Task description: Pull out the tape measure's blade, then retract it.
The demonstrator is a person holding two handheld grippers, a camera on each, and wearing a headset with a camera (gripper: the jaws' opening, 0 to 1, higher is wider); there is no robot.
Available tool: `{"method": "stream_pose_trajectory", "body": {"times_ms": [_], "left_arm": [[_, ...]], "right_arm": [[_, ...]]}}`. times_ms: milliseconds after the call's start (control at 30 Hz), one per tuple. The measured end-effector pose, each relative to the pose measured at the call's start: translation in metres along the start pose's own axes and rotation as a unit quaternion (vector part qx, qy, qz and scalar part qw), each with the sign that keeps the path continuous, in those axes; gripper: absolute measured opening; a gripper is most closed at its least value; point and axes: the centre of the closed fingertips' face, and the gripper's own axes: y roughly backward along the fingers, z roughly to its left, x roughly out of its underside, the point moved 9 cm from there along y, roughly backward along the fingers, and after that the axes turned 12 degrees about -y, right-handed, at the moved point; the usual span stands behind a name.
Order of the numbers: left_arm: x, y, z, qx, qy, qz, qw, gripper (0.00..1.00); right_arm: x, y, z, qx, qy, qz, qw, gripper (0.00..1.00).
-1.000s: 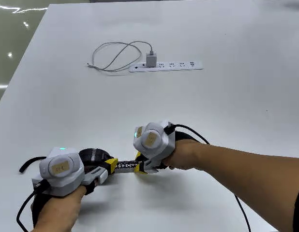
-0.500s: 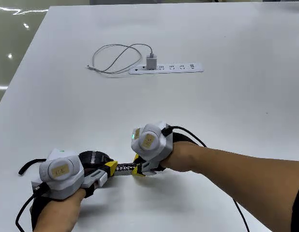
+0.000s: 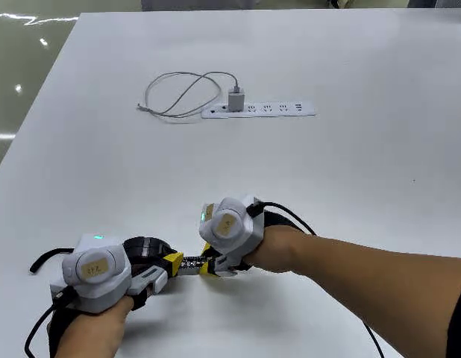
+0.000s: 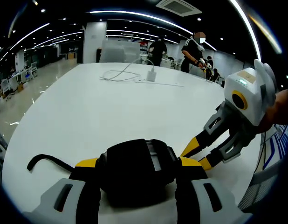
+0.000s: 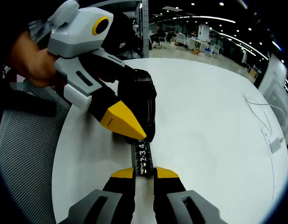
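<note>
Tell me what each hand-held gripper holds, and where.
Left hand-held gripper clamps the tape measure by its case; right hand-held gripper pinches the blade near its end.

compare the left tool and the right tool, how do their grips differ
The left tool is shut on the tape measure's black case, while the right tool is shut on its blade. The left tool's jaws stand wide apart around the case; the right tool's jaws are nearly together on the thin blade. Both are grey with yellow jaw ends.
</note>
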Motion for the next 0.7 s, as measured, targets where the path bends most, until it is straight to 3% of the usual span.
{"method": "stream_pose_trajectory", "body": {"times_ms": [700], "left_arm": [[0.0002,-0.0007,0.0012,0.0,0.002,-0.001,1.0,0.61]], "right_arm": [[-0.0052,-0.0053,-0.0009,-0.008,-0.018,-0.02,0.9996,0.11]]}}
